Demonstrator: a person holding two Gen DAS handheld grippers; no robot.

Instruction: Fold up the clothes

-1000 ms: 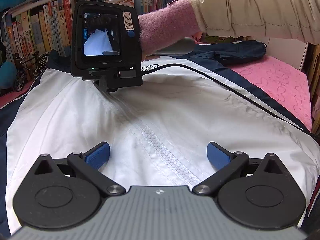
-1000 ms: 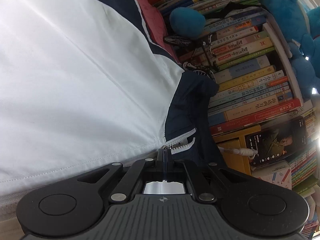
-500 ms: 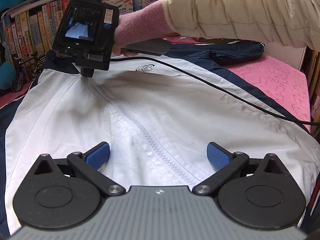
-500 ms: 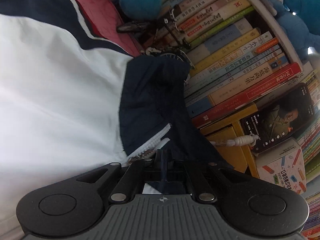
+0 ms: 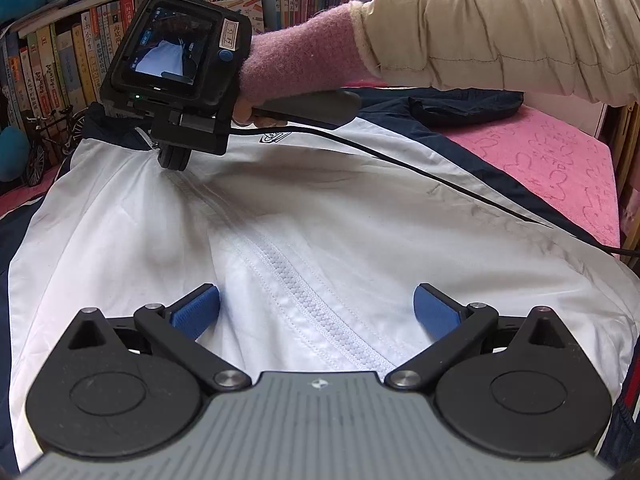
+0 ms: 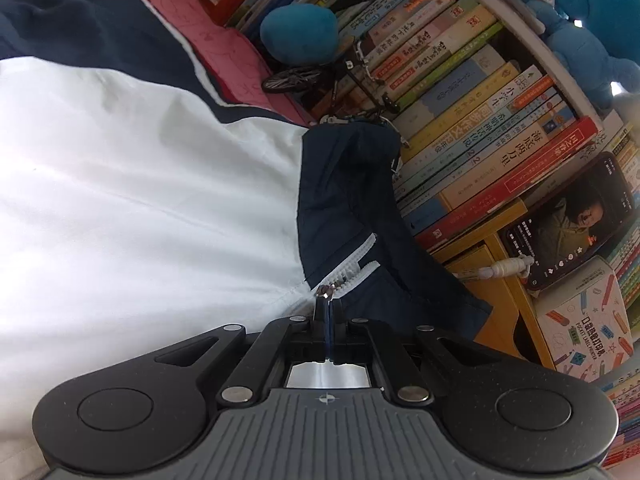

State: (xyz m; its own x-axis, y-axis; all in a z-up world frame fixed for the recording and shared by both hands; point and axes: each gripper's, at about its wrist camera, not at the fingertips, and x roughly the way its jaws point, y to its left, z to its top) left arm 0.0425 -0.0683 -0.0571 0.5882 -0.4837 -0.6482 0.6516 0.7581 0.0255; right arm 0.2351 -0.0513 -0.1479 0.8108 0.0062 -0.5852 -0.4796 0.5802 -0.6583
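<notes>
A white jacket (image 5: pixel 320 208) with navy sleeves and collar lies flat on a pink blanket, its zipper (image 5: pixel 304 296) running up the middle. My left gripper (image 5: pixel 316 312) hovers open over the jacket's lower front, blue pads either side of the zipper. In the left wrist view the right gripper's camera body (image 5: pixel 176 76), held by a hand in a pink sleeve, sits at the collar and hides its fingertips. In the right wrist view my right gripper (image 6: pixel 328 304) is shut on the zipper pull (image 6: pixel 325 291), just below the navy collar (image 6: pixel 348 184).
A bookshelf (image 6: pixel 480 128) packed with books stands right behind the collar, with a blue plush toy (image 6: pixel 298 32), a miniature bicycle (image 6: pixel 320 80) and a phone (image 6: pixel 572 220). A black cable (image 5: pixel 440 180) trails across the jacket. The pink blanket (image 5: pixel 560 160) shows at the right.
The right gripper has travelled up the zipper line to the collar and rolled, with the zipper pull still at its tips. The left gripper has stayed still and open.
</notes>
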